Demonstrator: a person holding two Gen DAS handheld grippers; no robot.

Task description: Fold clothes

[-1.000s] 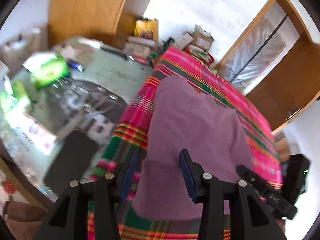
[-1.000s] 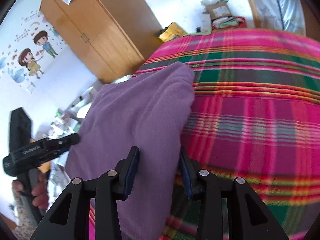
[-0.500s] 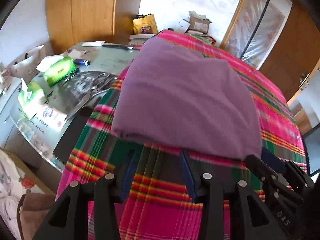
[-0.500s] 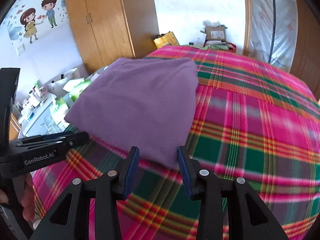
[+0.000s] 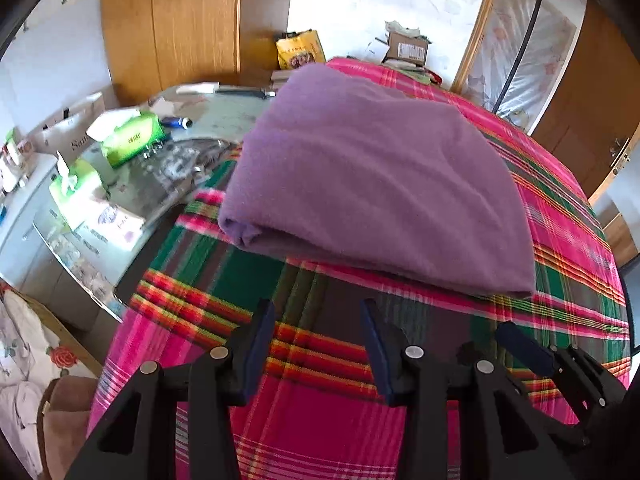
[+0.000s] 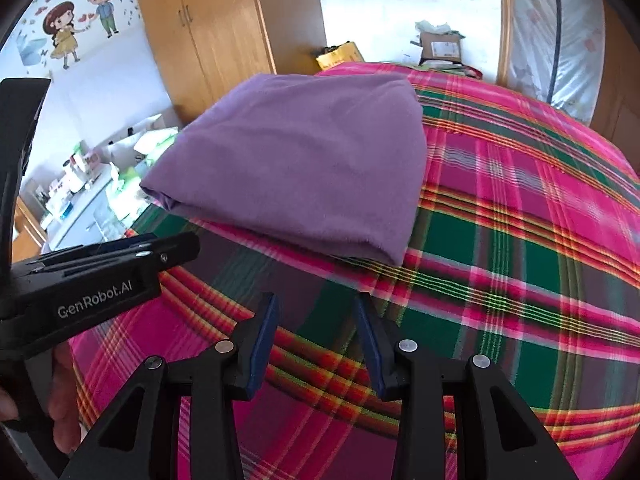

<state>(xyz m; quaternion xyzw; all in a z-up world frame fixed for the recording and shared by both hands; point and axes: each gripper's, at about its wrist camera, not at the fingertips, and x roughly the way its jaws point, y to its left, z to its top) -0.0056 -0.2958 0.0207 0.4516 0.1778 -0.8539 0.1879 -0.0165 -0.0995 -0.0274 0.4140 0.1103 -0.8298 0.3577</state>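
I hold both tools just short of the folded garment, above a bed covered in bright plaid. My left gripper (image 5: 318,322) stands wide apart, its blue pads (image 5: 262,332) bare, nothing between them but the pink-and-green plaid bedspread (image 5: 328,408) below. My right gripper (image 6: 316,318) is spread just as wide and grips nothing either; it hangs over the same cloth, apart from the garment's near edge. In the right wrist view my left tool shows at the frame's left, with my fingers (image 6: 64,400) wrapped on its handle.

The purple garment (image 5: 372,184) lies flat on the bedspread toward its left side, folded into a rounded rectangle. Its long axis seems to run away from me toward the wooden wardrobe (image 5: 176,20) and far wall, though the fisheye bends the shape too much to be sure. The thick folded edge faces me, with layered ends showing at the near left corner (image 5: 240,232). Beside the bed stands a cluttered glass-topped table (image 5: 224,116) with green tissue packs (image 5: 132,136).
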